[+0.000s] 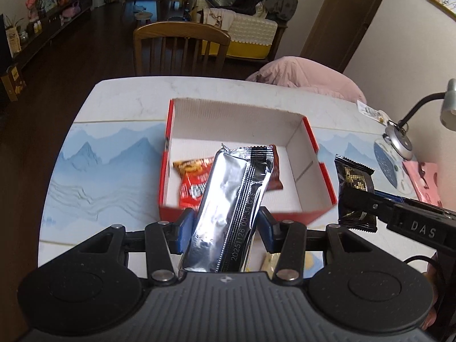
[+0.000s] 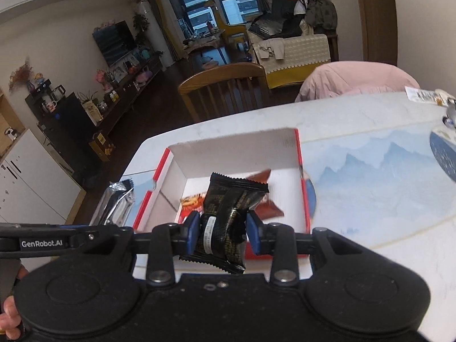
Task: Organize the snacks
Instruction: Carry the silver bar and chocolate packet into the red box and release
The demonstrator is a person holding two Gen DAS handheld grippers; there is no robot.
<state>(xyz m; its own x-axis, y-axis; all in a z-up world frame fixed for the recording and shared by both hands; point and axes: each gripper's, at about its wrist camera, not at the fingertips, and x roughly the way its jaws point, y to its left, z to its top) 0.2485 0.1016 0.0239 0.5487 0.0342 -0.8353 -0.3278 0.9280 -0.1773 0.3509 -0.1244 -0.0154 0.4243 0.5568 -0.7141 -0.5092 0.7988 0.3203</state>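
My left gripper [image 1: 225, 228] is shut on a long silver snack packet [image 1: 228, 208], held above the near edge of a red box with a white inside [image 1: 242, 119]. My right gripper [image 2: 223, 229] is shut on a small black packet with gold print [image 2: 228, 216], also over the near wall of the box [image 2: 236, 148]. Inside the box lie a red and orange snack bag [image 1: 191, 182] and a brown packet [image 1: 275, 176]. The black packet [image 1: 353, 191] shows at the right of the left wrist view, and the silver packet [image 2: 116, 202] at the left of the right wrist view.
The box stands on a white table [image 1: 128, 97] with a blue mountain-print mat [image 1: 99, 171]. A desk lamp [image 1: 399, 139], a round blue coaster [image 1: 387, 168] and a pink item [image 1: 424, 179] sit at the right. A wooden chair [image 1: 179, 45] and a pink cushion [image 1: 307, 74] stand beyond the far edge.
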